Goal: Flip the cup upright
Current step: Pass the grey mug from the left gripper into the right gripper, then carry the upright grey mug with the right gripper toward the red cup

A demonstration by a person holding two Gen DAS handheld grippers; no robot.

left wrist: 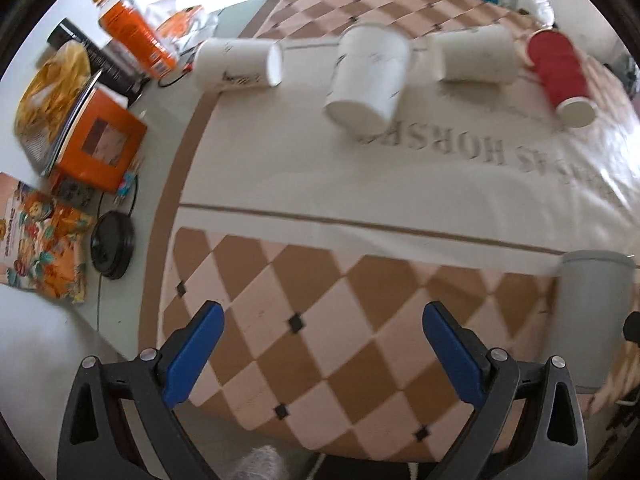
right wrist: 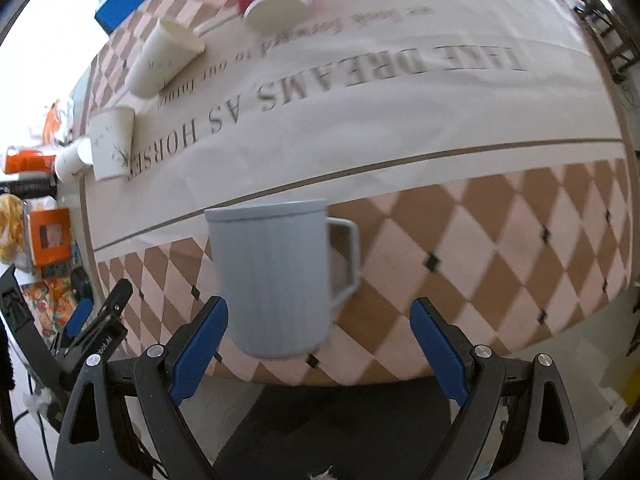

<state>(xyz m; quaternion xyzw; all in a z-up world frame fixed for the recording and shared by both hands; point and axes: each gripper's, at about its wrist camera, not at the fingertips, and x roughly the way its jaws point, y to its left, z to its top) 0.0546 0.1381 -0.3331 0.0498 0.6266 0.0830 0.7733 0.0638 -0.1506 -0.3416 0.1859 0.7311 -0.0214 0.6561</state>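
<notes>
A grey mug [right wrist: 276, 276] with a handle on its right stands near the front edge of the table, just beyond my right gripper [right wrist: 320, 332], which is open and empty; whether its rim is up or down I cannot tell. The mug also shows in the left wrist view [left wrist: 592, 316] at the right edge. My left gripper [left wrist: 322, 328] is open and empty over the checkered cloth. Three white paper cups [left wrist: 238, 63], [left wrist: 370, 78], [left wrist: 474, 58] and a red paper cup [left wrist: 560, 72] lie on their sides at the far side.
A round table carries a checkered cloth [left wrist: 320, 300] with printed words. At its left are an orange bottle [left wrist: 134, 34], an orange box [left wrist: 102, 140], snack bags [left wrist: 44, 240] and a black lid [left wrist: 112, 246]. A dark chair seat [right wrist: 332, 424] is below the right gripper.
</notes>
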